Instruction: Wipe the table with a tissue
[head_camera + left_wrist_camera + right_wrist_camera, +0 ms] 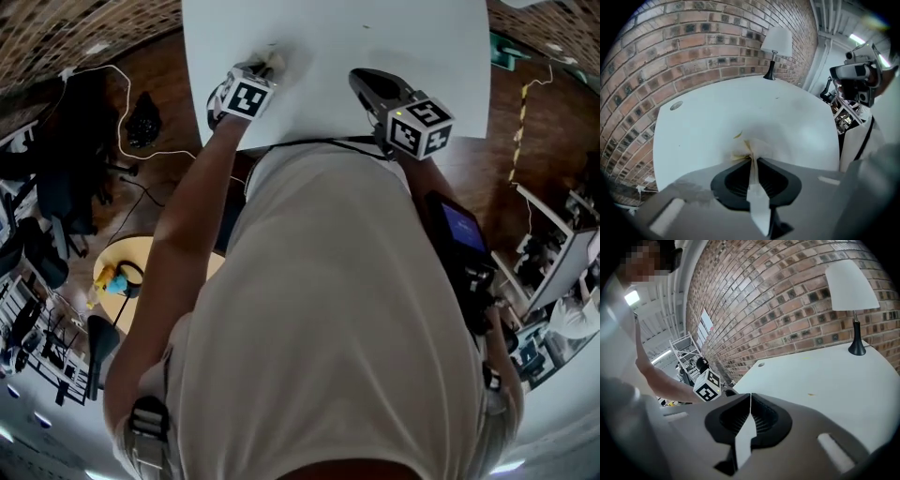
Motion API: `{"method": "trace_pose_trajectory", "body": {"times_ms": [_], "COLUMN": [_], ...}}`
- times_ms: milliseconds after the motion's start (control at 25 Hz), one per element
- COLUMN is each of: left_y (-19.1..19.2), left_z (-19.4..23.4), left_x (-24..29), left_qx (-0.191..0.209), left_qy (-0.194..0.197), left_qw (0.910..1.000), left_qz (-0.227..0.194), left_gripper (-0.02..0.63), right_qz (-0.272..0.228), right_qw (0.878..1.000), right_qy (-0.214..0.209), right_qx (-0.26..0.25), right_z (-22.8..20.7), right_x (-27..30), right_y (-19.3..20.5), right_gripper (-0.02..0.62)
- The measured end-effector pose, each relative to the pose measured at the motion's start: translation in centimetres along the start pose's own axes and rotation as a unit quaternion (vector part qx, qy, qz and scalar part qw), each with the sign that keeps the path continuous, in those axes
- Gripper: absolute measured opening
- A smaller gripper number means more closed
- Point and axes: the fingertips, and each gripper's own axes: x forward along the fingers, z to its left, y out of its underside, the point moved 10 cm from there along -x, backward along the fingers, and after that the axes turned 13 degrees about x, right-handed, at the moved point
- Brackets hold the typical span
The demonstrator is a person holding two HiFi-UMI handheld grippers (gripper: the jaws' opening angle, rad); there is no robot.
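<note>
Lab: brick wall [693, 56], rack [686, 350], cables [123, 108]

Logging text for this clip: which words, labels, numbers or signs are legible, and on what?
No readable text in any view.
The cube on the left gripper and the cube on the right gripper: black-and-white square patterns only, no letters.
The blue screen at the person's waist: too small to read.

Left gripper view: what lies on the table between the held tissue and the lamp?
Mostly bare white table; a small yellowish scrap lies just beyond the tissue, toward the lamp. The left gripper view shows it.
</note>
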Motion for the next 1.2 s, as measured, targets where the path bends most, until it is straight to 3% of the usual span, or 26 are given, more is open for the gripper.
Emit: {"method": "trace_pose_trajectory", "body": {"times_ms": [80, 120, 200, 280, 520, 720, 800, 880, 960, 1080, 1200], "left_y": [1.7, 1.7, -0.7, -2.7, -2.3, -1.9, -1.2, -0.4, 0.6, 3.0, 3.1], "left_z": [1.9, 1.9, -0.5, -3.0, -2.8, 0.3, 1.0, 1.5, 2.7, 4.4, 5.0], "left_x": [-0.7, -0.9, -1.0, -1.2, -3.0, -5.3, -6.0, -5.7, -5.9, -6.9, -7.2], "left_qx": [-0.006, -0.017, -0.037, -0.036, -0.084, -0.13, -0.18, -0.246, -0.285, -0.295, -0.29], "left_qy": [-0.012, -0.009, 0.007, 0.006, -0.031, -0.047, -0.042, -0.028, -0.044, -0.089, -0.1], "left_qw": [0.9997, 0.9997, 0.9983, 0.9972, 0.9933, 0.9883, 0.9799, 0.9635, 0.951, 0.9469, 0.9483], "left_qz": [0.023, 0.013, -0.045, -0.066, -0.072, -0.065, -0.075, -0.102, -0.113, -0.092, -0.082], "left_gripper": [0.038, 0.038, 0.038, 0.038, 0.038, 0.038, 0.038, 0.038, 0.038, 0.038, 0.038], "right_qz": [-0.002, -0.001, 0.007, 0.016, 0.013, 0.0, 0.0, -0.002, -0.005, -0.004, -0.001], "right_qw": [1.0, 1.0, 0.999, 0.999, 0.998, 0.996, 0.996, 0.996, 0.997, 0.998, 0.998], "right_qy": [-0.012, -0.02, -0.028, -0.03, -0.052, -0.077, -0.086, -0.083, -0.074, -0.067, -0.068], "right_qx": [-0.006, -0.009, -0.015, -0.022, -0.036, -0.039, -0.033, -0.022, -0.012, -0.009, -0.008], "right_z": [0.4, 0.5, -0.4, -1.6, -2.3, -1.7, -1.6, -2.1, -2.5, -2.4, -2.8], "right_x": [2.1, 2.6, 1.6, -0.2, -0.9, -0.2, 0.0, -0.5, -0.8, -0.6, -0.9], "right_y": [-0.5, -1.0, -2.0, -2.8, -4.4, -5.3, -4.9, -4.4, -4.0, -3.2, -3.1], "right_gripper": [0.012, 0.012, 0.012, 0.012, 0.012, 0.012, 0.012, 0.012, 0.012, 0.012, 0.012]}}
